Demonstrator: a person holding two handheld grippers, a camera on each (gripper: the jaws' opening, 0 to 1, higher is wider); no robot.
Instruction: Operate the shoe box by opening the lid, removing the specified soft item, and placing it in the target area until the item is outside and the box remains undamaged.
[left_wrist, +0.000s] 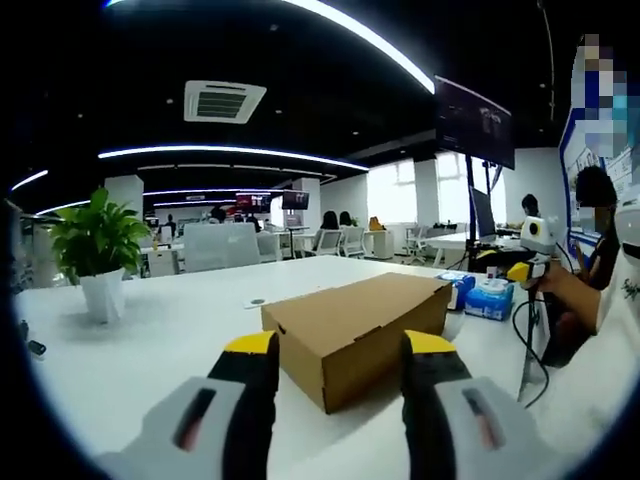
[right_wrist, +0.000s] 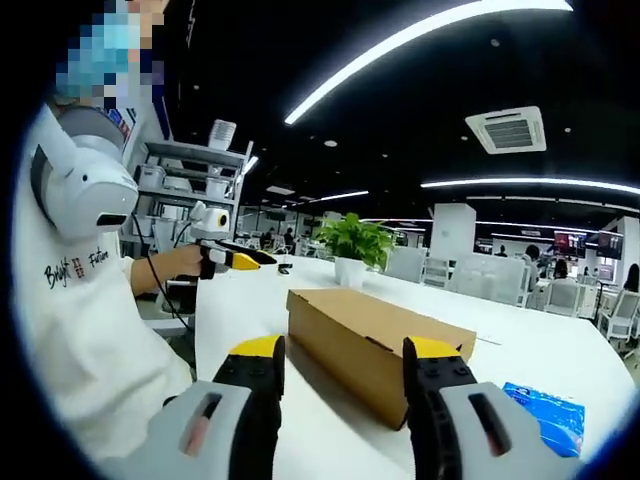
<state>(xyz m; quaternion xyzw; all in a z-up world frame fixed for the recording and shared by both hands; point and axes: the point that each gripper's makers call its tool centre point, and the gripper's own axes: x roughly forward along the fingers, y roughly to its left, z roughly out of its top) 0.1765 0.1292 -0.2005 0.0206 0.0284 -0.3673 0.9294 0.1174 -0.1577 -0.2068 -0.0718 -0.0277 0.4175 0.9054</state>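
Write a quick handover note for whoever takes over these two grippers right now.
Left gripper: open, holds nothing, pointed at one end of the shoe box.
Right gripper: open, holds nothing, facing the box from the other side.
The box sits shut on the white table; its lid is down.
A potted plant and blue packets sit on the table nearby.
Done: nothing yet.
Left: open the lid, take out the soft item, place it in the target area.

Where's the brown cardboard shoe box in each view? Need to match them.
Left gripper view: brown cardboard shoe box sits centre, lid shut, just beyond the jaws.
Right gripper view: same box centre, running toward lower right.
Shared landmark: green potted plant in white pot behind it.
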